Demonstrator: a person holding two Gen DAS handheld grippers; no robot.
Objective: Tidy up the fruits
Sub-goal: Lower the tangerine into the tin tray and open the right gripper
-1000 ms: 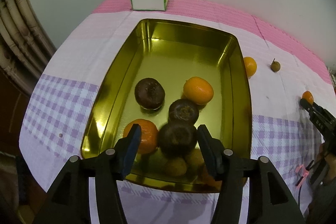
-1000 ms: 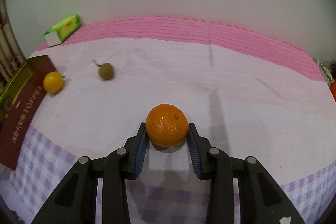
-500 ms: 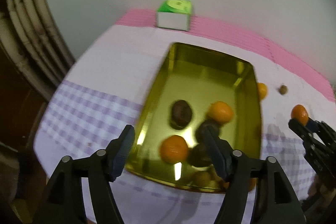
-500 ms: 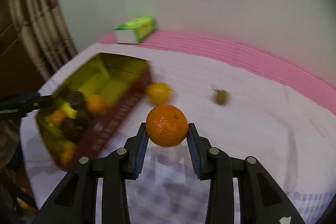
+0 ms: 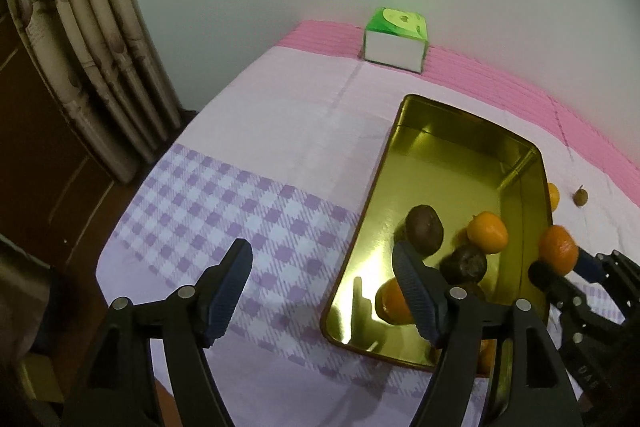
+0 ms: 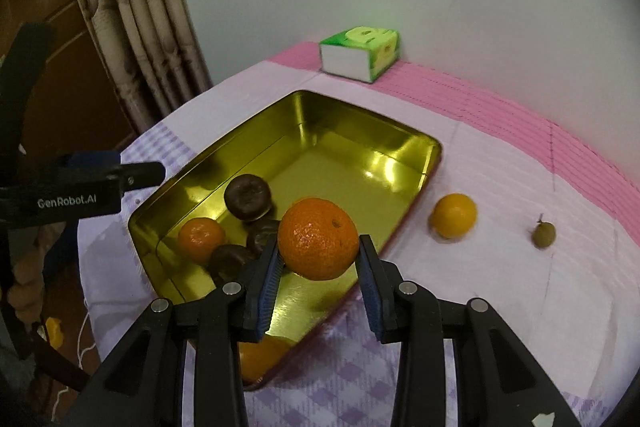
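One mandarin (image 6: 318, 243) pinched in right hand-held gripper (image 6: 319, 267), hanging over near right rim of gold tin (image 6: 362, 115). Tin holds dark fruits (image 6: 248, 197) and small mandarin (image 6: 201, 240). Likely step: drop into tin. Best carry further inward over bare floor, lower close, then release gently to avoid roll or knocking fruit. Left hand-held gripper (image 5: 320, 287) empty, jaws opening, beside tin. Yellow citrus (image 6: 454, 215), small brown-green fruit (image 6: 544, 234) remain on counter (image 6: 500, 163).

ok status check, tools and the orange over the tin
Right tool shut on orange, above gold tin. Left tool opening, empty, beside the tin. Nothing blocking the drop.
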